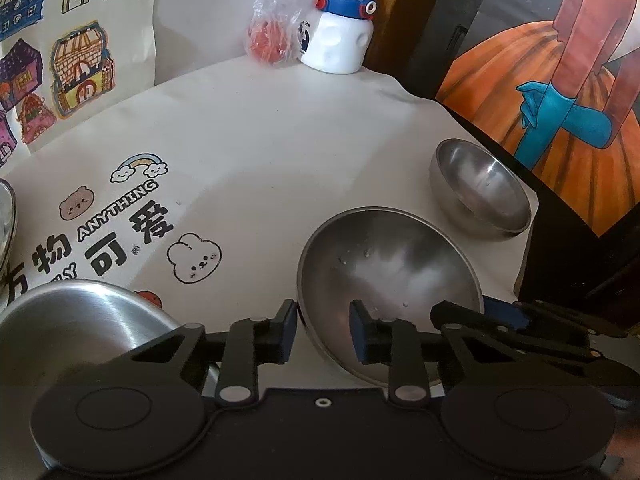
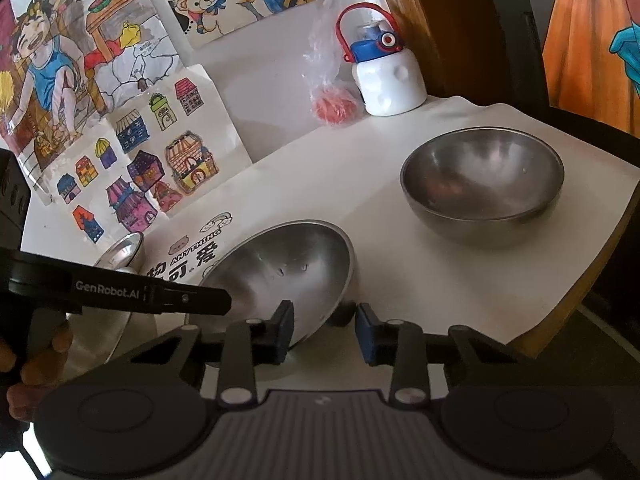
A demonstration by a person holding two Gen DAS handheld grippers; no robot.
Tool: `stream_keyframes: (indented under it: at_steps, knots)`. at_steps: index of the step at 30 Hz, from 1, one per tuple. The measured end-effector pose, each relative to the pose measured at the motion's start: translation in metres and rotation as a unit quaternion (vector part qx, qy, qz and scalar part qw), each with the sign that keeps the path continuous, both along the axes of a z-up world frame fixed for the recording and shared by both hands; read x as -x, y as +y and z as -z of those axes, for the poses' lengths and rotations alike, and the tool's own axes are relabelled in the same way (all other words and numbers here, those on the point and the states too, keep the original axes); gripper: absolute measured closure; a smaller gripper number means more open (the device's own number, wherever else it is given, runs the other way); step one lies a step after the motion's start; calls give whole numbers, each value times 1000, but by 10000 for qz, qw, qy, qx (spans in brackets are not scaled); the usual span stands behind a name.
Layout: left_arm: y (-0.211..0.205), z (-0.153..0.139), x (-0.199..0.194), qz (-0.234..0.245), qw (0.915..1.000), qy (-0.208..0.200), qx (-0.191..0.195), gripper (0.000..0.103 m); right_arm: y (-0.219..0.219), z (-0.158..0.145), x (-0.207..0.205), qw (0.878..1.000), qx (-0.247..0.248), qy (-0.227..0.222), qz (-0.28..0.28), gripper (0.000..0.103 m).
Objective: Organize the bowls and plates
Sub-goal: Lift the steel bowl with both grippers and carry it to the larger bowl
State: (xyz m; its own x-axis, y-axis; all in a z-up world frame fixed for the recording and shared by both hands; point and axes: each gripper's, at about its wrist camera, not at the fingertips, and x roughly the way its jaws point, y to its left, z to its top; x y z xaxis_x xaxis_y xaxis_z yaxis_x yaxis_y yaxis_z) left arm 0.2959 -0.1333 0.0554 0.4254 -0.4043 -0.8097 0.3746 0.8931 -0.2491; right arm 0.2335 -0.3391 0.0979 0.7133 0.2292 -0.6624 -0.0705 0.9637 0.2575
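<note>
Spanning most of both views, the desk [image 1: 248,128] wears a pale printed cloth, with drawings on the wall at upper left and a bottle [image 1: 340,28] at top centre. Near the right edge of that cloth a small bowl [image 1: 480,188] sits upright and apart. Lower centre lies the big bowl [image 1: 384,280], tilted so its hollow faces the cameras, and both tools straddle its rim from opposite sides. In the left wrist view the left tool [image 1: 322,330] has one finger outside the bowl's left wall and one inside, the gap narrow; its pads look to be just meeting the metal, so I judge it pinching the rim. In the right wrist view the right tool [image 2: 324,330] brackets the bowl's [image 2: 288,272] lower right rim, but a gap shows beside the right pad, so it seems not yet clamped. Another steel dish [image 1: 72,328] sits lower left. Lifting probably depends on both grips holding opposite rims evenly.
</note>
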Motion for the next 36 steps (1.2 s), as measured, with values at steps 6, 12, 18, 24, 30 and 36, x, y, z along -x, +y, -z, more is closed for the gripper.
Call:
stream_keyframes:
  at_steps: [6,12,18,24,30,36]
  knots:
    - [5,3,-7,-64,9999,135,53,86,-1,4,3,10000,-14,-38,85,69]
    - [5,4,-11,-122,9996,219,116,90,-6,6,3,9995,-150,-43,264,76]
    - [5,-1,-11,-238,9992,181,283,90,-16,4,1,9979,-391,-5,519,84]
    - [5,-9,-7,-289,9985,85,450,90,-14,-13,1,9975,-301,-223,591,85]
    - [21,-30,-1,-420,9963,-91,742,90,4,-40,0,9975,-248,-527,407,85]
    - [62,-65,18,-625,9929,-522,869,90,49,-66,-2,9965,-269,-785,-39,85]
